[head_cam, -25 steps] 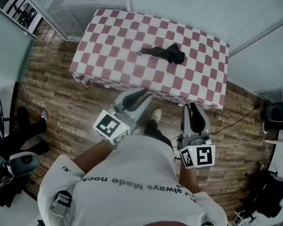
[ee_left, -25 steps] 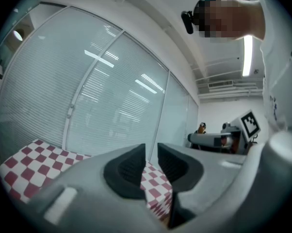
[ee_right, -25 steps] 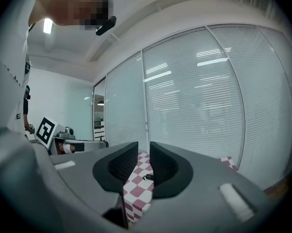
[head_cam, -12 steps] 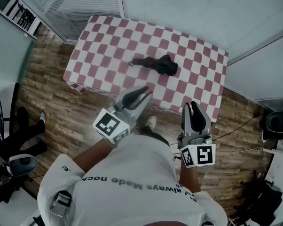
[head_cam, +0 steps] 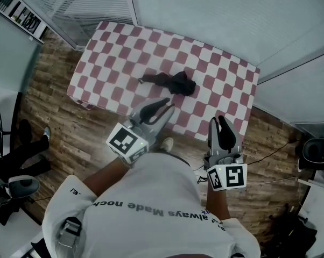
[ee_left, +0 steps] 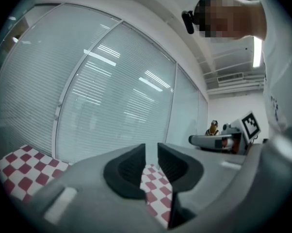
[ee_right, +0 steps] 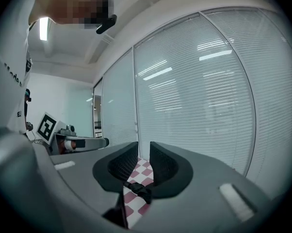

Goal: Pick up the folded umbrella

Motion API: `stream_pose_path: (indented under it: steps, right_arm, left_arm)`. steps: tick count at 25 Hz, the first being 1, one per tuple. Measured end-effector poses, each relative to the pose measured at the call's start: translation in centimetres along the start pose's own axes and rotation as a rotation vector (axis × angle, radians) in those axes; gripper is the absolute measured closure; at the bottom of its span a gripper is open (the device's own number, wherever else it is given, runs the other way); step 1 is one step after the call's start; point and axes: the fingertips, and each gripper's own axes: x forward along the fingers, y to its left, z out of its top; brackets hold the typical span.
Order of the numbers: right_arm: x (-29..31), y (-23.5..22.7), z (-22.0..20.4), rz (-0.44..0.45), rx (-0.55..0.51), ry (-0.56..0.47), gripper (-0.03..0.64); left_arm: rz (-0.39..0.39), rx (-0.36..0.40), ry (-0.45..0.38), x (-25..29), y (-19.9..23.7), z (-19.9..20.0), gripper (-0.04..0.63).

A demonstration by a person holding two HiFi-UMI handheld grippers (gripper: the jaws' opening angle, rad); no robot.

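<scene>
So you're on the approach step, nothing picked up yet. The folded umbrella (head_cam: 170, 81) lies black and a bit crumpled near the middle of the checkered table (head_cam: 226, 93), well apart from both tools. Left gripper (head_cam: 165, 104) has its jaws closed w/ nothing in them. Right gripper (head_cam: 219, 120) is the same, pinched together and empty, and thru its slit you can see the umbrella out ahead on the cloth.

Next move imo: close the rest of the gap, open one set of jaws, then come down on the bundled fat end, since the thin end prob flops.

Vs a sec ago: table + umbrella sit lower and nearer you in the head view. The left tips now overlap the table's near edge. Jaws unchanged.
</scene>
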Motion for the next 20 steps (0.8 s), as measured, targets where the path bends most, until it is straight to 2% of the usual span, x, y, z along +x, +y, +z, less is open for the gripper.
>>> stream_pose_path:
  steps: [7, 20]
  right_arm:
    - [1.2, -3.0, 0.1, 0.019, 0.0, -0.003, 0.541]
    - [5.2, -2.6, 0.8, 0.036, -0.012, 0.0, 0.541]
  left_arm:
    - [0.003, -0.006, 0.002, 3.3, 0.0, -0.5, 0.515]
    - [0.011, -0.017, -0.007, 4.2, 3.7, 0.2, 0.515]
